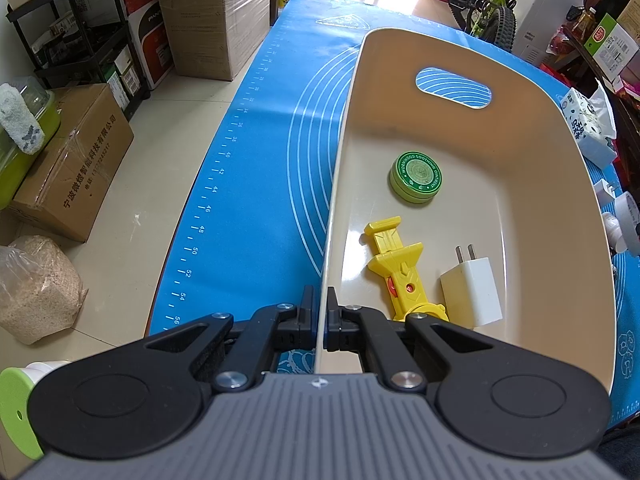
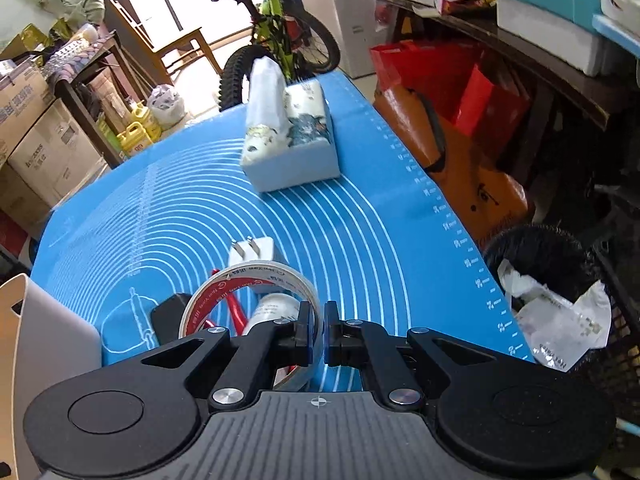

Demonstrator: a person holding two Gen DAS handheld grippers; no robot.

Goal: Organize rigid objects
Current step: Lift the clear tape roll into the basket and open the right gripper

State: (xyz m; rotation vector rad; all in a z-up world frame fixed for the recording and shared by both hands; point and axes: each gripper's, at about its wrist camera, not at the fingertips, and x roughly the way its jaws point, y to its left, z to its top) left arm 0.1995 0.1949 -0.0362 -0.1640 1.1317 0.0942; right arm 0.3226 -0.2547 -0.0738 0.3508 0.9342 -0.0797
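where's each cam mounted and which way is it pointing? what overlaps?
Left wrist: on the left hand-held gripper, looking steeply down along its fingers, shut on the cream plastic bin's wall; round green tin inside; only gripper shows.
Right wrist: on the right hand-held gripper, looking down across the blue silicone mat, shut on the clear tape roll; only gripper shows.
Shared: mat, bin, tissue pack, bicycle.
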